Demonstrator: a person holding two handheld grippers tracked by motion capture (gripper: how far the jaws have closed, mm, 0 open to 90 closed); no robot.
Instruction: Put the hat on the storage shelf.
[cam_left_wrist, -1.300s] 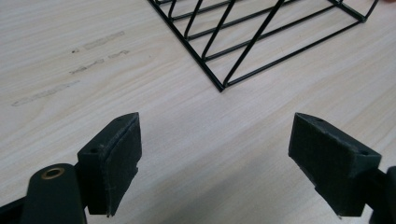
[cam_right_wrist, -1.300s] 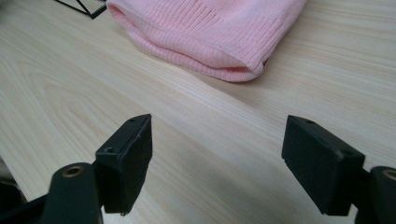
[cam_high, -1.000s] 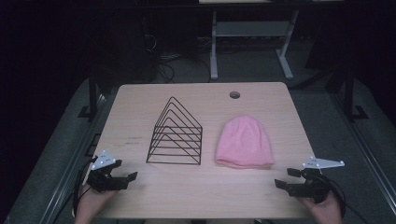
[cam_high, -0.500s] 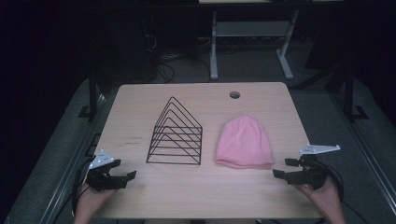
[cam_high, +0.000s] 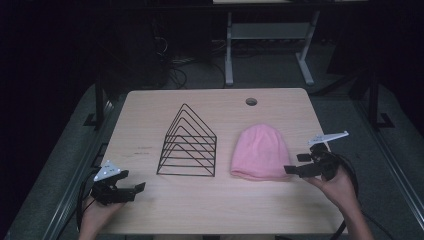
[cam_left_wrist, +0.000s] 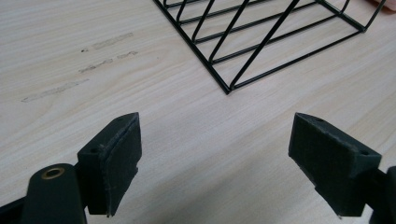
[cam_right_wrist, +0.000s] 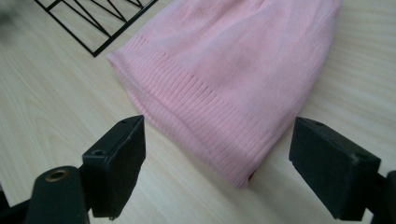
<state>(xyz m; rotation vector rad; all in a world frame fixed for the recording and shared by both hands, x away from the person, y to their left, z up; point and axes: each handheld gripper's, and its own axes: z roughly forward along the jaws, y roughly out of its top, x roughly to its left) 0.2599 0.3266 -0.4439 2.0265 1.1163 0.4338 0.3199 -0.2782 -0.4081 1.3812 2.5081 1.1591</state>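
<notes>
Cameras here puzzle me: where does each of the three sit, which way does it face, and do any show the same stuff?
High view: above the person's side, looking forward and down on the table; both hands show, holding the left gripper and right gripper.
Left gripper view: rides on the left gripper, facing the wire rack; its open jaws show.
Right gripper view: rides on the right gripper, facing the pink beanie; its open jaws show.
Shared: all three show the rack and the wooden tabletop.

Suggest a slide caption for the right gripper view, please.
Open right gripper poised at the ribbed hem of a pink beanie.
</notes>
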